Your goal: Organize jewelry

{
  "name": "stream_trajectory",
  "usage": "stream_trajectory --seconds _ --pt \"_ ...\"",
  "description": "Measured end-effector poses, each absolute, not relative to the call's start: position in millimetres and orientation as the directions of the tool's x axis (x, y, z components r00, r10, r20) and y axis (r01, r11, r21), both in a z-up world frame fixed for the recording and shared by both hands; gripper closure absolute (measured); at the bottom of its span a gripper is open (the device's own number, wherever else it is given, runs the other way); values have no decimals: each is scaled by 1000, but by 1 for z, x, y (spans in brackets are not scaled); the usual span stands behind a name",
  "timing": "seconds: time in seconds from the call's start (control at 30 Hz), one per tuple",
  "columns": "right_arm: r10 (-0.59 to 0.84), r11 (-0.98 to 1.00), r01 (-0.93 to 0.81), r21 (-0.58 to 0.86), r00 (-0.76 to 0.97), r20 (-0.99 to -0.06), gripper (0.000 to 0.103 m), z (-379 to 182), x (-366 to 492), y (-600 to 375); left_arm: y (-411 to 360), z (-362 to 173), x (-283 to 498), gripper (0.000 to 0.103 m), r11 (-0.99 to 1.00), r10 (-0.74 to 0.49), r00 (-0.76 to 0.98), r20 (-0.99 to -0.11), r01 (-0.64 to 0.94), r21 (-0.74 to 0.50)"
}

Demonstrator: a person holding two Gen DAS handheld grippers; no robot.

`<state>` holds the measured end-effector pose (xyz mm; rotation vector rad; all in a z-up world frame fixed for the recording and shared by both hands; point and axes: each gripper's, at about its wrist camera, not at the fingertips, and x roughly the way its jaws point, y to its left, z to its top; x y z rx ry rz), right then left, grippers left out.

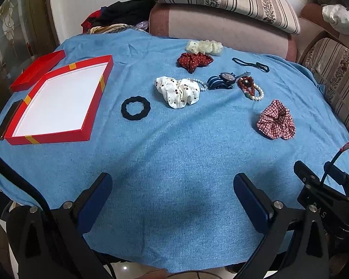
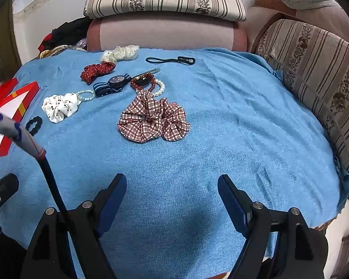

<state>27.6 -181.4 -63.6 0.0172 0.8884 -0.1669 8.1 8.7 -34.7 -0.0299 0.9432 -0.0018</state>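
Observation:
An open red box [image 1: 58, 137] with a white inside lies at the left of the blue cloth; it also shows in the right wrist view [image 2: 30, 90]. On the cloth lie a black hair ring [image 1: 135, 108], a white cherry scrunchie [image 1: 178, 90], a red checked scrunchie [image 1: 276, 119] [image 2: 153, 119], a dark red dotted scrunchie [image 1: 194, 61], a cream scrunchie [image 1: 204, 46], a striped watch [image 1: 222, 81], red beads and pearl bracelets [image 1: 250, 88], and a black cord [image 1: 250, 64]. My left gripper [image 1: 173, 183] is open and empty above the near cloth. My right gripper [image 2: 172, 184] is open and empty, well short of the checked scrunchie.
The red box lid [image 1: 38, 69] lies behind the box. A dark phone-like slab [image 1: 8, 119] lies left of the box. Sofa cushions [image 2: 314, 74] border the cloth at the back and right. A pile of clothes [image 1: 121, 16] sits at the back left.

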Motion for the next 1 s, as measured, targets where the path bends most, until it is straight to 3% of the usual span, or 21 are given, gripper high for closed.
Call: stream_trajectory --seconds 1.0 --pt "-140 986 161 -50 612 -778 19 -65 27 -181 8 -40 4 0 999 -32 566 -824 -12 -48"
